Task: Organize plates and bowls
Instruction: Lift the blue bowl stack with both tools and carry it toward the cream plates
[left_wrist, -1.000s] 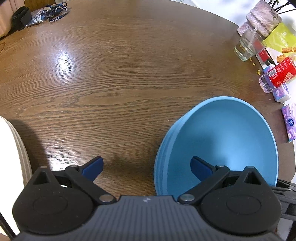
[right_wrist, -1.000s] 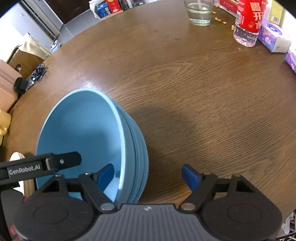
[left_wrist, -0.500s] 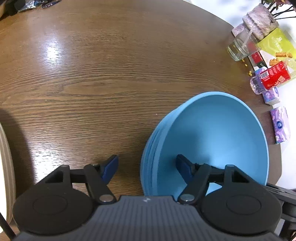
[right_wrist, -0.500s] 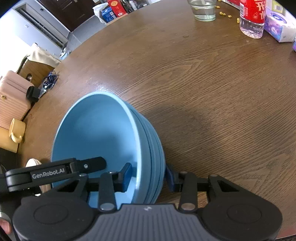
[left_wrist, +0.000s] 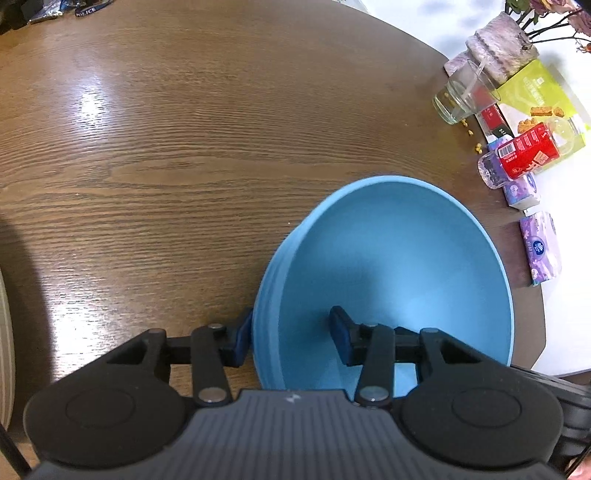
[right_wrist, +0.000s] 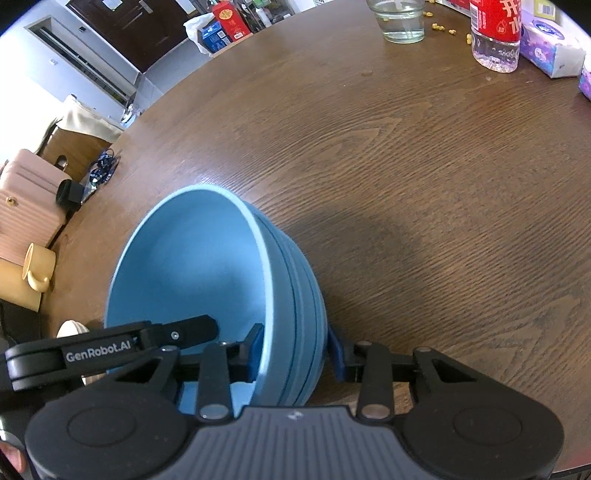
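A stack of nested blue bowls sits on the round wooden table. My left gripper is shut on the stack's left rim, one finger outside, one inside. My right gripper is shut on the opposite rim of the blue bowls, one finger inside, one outside. The left gripper's arm shows inside the bowl in the right wrist view. A white plate edge is at the far left.
A glass, a red-labelled bottle, tissue packs and a green box crowd the table's right edge. A pink case, a yellow mug and a black object sit at the other side.
Both grippers closed from open onto opposite rims of the blue bowl stack. The views shifted slightly, the stack looking a bit higher over the table.
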